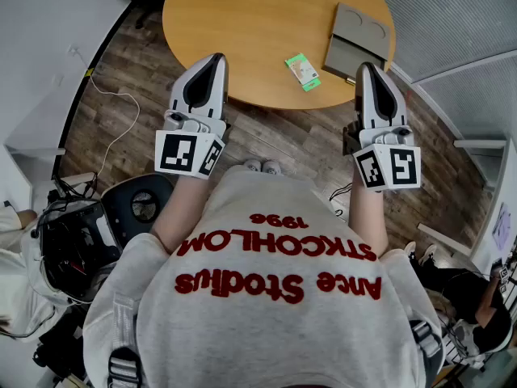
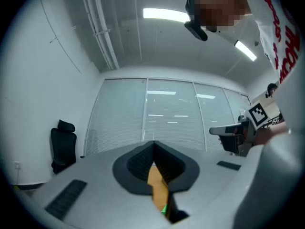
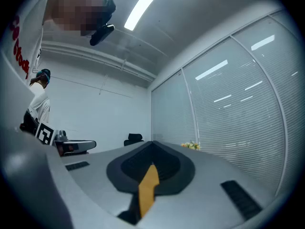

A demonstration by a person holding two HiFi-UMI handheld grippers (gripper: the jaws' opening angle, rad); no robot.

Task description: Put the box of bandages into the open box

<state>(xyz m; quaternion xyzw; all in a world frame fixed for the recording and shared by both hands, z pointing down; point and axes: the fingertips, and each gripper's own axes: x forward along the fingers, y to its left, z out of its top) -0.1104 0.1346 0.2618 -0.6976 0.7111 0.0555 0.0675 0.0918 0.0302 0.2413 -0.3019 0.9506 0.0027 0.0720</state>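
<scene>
Now the person is holding both tools up over the near edge of a round table (image 1: 242,23), whose top is showing a smooth, honey-coloured wood grain. The left gripper (image 1: 212,57) is pointing its grey, tapering shells toward the table, and its own view is showing the two ribbed black pads pressing together at the tip (image 2: 153,144), with nothing between them and only a thin slit lower down letting an orange strip of tabletop through. The right gripper (image 1: 366,65) is sitting the same way, its jaws meeting at the tip (image 3: 152,144) and carrying nothing. Each tool is wearing a white cube printed with black square markers. The box of bandages (image 1: 302,72), a small flat green and white carton, is lying on the table near the front rim, between the two grippers and apart from both; its print is too small to read. Just to its right, the open box (image 1: 358,39) is lying near the table's right edge, made of dull grey card with two round shapes on its panel. The person's grey sweatshirt (image 1: 275,297) is showing fuzzy red lettering, upside down in the head view, reading "Acne Studios", "STOCKHOLM" and "1996". Dark wooden planks are running across the floor (image 1: 121,128).
</scene>
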